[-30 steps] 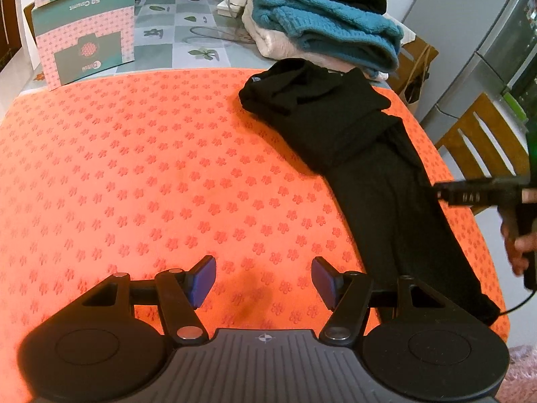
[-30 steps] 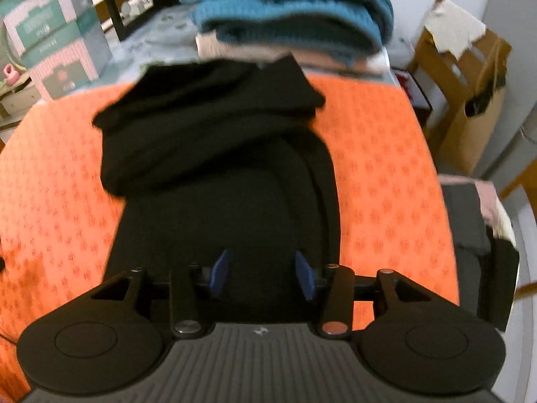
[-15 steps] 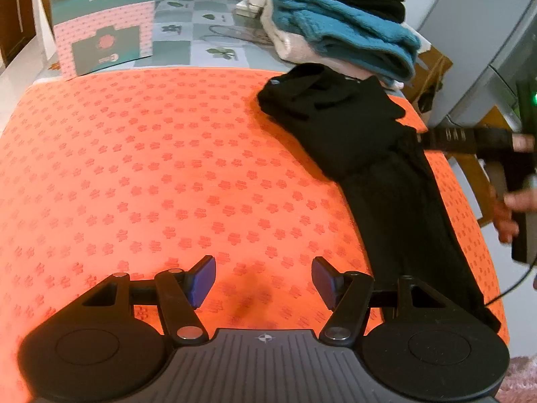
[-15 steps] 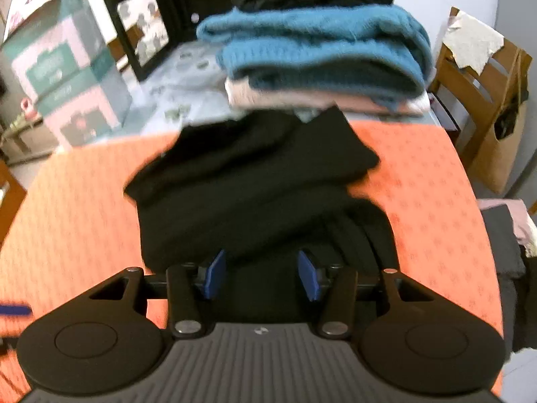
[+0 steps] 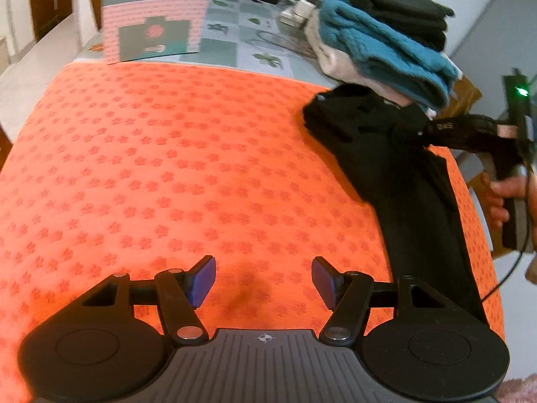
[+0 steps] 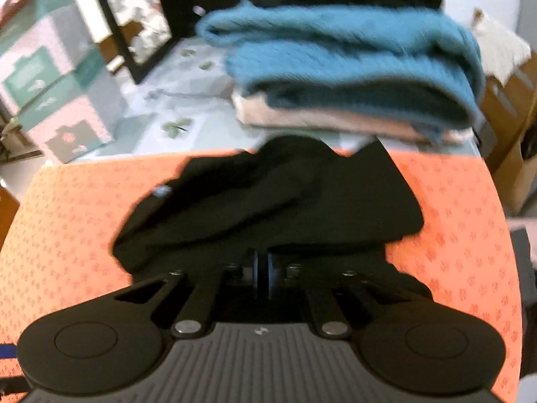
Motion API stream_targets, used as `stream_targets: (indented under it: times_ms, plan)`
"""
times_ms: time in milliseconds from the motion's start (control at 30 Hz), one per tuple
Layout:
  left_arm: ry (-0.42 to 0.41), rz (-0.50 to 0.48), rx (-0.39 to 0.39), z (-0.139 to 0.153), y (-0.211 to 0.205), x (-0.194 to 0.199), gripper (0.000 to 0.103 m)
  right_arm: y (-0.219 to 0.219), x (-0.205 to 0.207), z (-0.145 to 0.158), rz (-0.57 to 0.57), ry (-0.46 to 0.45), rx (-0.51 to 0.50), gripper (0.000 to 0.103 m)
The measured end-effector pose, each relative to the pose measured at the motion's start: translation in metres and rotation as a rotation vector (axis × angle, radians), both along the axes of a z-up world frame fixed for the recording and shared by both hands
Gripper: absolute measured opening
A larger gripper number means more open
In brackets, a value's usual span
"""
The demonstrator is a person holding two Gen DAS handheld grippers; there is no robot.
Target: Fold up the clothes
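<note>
Since the earlier frame, the right gripper (image 6: pixel 261 273) has been advanced up the black garment (image 6: pixel 268 201) and clamped onto its bunched fabric. Nearer, the left gripper (image 5: pixel 263 282) is held open and empty over the orange cloth (image 5: pixel 167 168). The garment's long axis runs away along the cloth's right side, toward the folded stack (image 5: pixel 386 50).

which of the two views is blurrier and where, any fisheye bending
Right wrist view: the blurrier one, with the folded clothes stack and boxes smeared, and the black garment soft-edged. Left wrist view: sharper on the orange cloth, with only the far box smeared. Both bow the orange cloth's edges outward and darken at the corners.
</note>
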State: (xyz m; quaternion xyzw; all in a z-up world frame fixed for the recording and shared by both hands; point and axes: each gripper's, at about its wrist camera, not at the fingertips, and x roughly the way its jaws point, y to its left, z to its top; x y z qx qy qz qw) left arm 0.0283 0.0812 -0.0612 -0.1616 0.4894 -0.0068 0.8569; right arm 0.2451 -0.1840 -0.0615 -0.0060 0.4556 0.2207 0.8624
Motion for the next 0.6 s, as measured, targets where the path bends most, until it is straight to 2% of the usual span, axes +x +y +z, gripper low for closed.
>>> stream_targets:
  times_ms: [133, 233, 433, 600]
  plan:
    - [-0.010, 0.063, -0.023, 0.006, 0.015, -0.003, 0.066, 0.025, -0.025, 0.023, 0.100, -0.069, 0.012, 0.006]
    - [-0.032, 0.108, -0.007, 0.014, 0.024, -0.009, 0.066, 0.046, -0.049, 0.038, 0.201, -0.092, 0.040, 0.006]
    - [-0.064, 0.186, 0.004, 0.029, 0.044, -0.023, 0.066, 0.097, -0.108, 0.049, 0.434, -0.046, 0.102, 0.006]
    - [-0.060, 0.238, -0.002, 0.033, 0.058, -0.039, 0.065, 0.133, -0.158, 0.047, 0.598, -0.012, 0.091, 0.006]
